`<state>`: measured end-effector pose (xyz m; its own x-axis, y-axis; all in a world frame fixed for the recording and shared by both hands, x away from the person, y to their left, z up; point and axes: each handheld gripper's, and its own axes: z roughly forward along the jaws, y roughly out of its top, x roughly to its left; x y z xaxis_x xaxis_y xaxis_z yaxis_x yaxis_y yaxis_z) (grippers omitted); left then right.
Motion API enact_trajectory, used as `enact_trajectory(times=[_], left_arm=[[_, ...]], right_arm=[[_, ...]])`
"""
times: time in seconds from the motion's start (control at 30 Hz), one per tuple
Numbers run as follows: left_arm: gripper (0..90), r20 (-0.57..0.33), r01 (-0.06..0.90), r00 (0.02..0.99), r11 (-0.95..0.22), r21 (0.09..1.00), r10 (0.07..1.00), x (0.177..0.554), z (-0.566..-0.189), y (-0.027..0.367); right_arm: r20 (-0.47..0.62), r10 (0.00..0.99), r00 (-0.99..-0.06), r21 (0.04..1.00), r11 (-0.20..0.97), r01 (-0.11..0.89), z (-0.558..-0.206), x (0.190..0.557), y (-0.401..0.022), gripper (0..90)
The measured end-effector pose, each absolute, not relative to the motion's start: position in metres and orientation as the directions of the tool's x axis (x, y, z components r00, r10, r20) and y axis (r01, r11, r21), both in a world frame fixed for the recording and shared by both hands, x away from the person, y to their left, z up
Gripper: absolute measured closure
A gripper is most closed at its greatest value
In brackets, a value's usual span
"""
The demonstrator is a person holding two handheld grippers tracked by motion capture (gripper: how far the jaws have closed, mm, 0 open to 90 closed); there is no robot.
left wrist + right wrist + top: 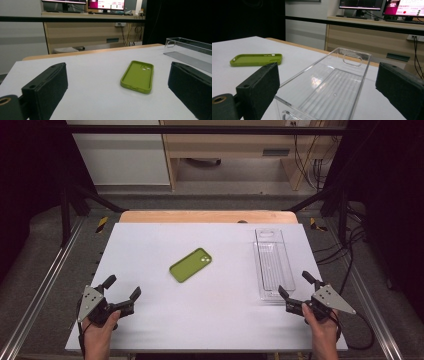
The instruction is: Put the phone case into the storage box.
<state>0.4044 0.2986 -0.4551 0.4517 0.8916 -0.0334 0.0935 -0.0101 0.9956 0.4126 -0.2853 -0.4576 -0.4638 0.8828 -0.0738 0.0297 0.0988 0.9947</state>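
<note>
A green phone case [190,265] lies flat near the middle of the white table [150,320], hollow side up; it also lies ahead of the jaws in the left gripper view [138,76] and far left in the right gripper view [256,60]. A clear plastic tray [272,265] sits along the right side, empty. My left gripper [122,288] rests at the front left, open, nothing between its jaws, pointing toward the case. At the front right my right gripper [296,285] stands open just short of the clear tray's [332,85] near end.
A wooden strip [207,216] edges the table's far side. Metal rails [40,295] run along both sides. Beyond stand a desk with monitors [404,7] and hanging cables [310,165].
</note>
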Motion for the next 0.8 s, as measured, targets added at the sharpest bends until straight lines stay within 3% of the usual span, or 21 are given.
enact_trajectory(times=[0.3, 0.8], left_arm=[[3.4, 0.011, 0.166, 0.451, -0.096, 0.981, 0.892, 0.406, -0.456, 0.288], [6.6, 0.049, 0.266, 0.615, -0.266, 0.926, 0.787, 0.447, -0.444, 0.226]], right_arm=[[-0.053, 0.900, -0.432, 0.996, 0.080, 0.043, -0.459, 0.408, -0.294, 5.2], [-0.071, 0.902, -0.427, 0.995, 0.094, 0.034, -0.458, 0.406, -0.294, 4.1]])
